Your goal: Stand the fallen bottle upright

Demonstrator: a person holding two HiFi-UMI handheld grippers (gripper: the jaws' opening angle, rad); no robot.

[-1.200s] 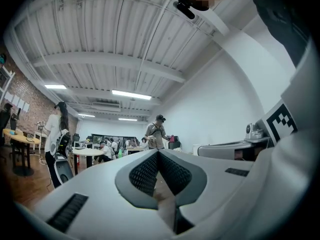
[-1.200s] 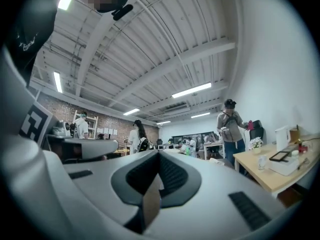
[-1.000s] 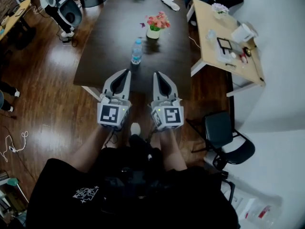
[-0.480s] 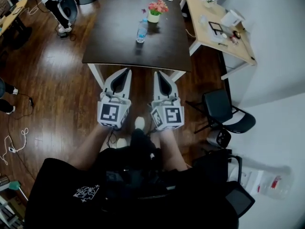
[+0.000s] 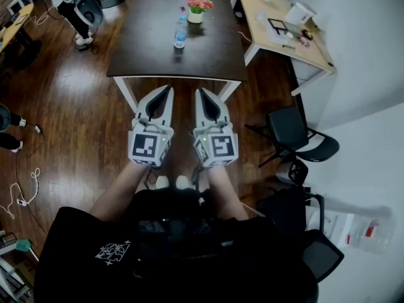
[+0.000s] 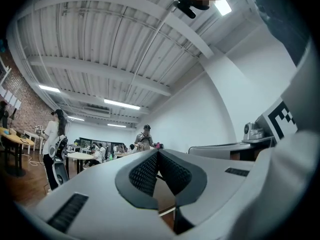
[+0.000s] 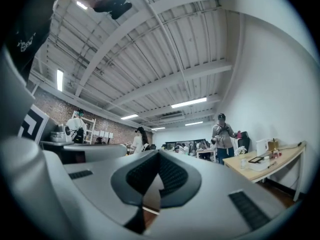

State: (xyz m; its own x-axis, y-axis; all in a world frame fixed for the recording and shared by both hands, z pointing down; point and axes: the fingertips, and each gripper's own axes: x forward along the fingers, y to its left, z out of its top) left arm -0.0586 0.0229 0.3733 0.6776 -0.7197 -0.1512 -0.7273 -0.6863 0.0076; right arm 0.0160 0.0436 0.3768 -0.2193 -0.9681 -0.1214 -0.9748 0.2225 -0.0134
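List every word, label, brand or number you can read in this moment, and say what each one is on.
No text can be read.
Shirt: white print, too blurred to read.
Bottle: label too small to read.
Bag: red print, blurred.
Left gripper and right gripper: the cubes show square black-and-white marker patterns, no letters or numbers.

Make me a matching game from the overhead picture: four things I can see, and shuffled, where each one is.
1. water bottle
2. flower pot
3. black chair
4. white box

A. on the floor, right of the dark table
B. on the light desk
C. standing upright on the dark table
D. on the dark table, behind the bottle

Pairs: 1-C, 2-D, 3-A, 4-B
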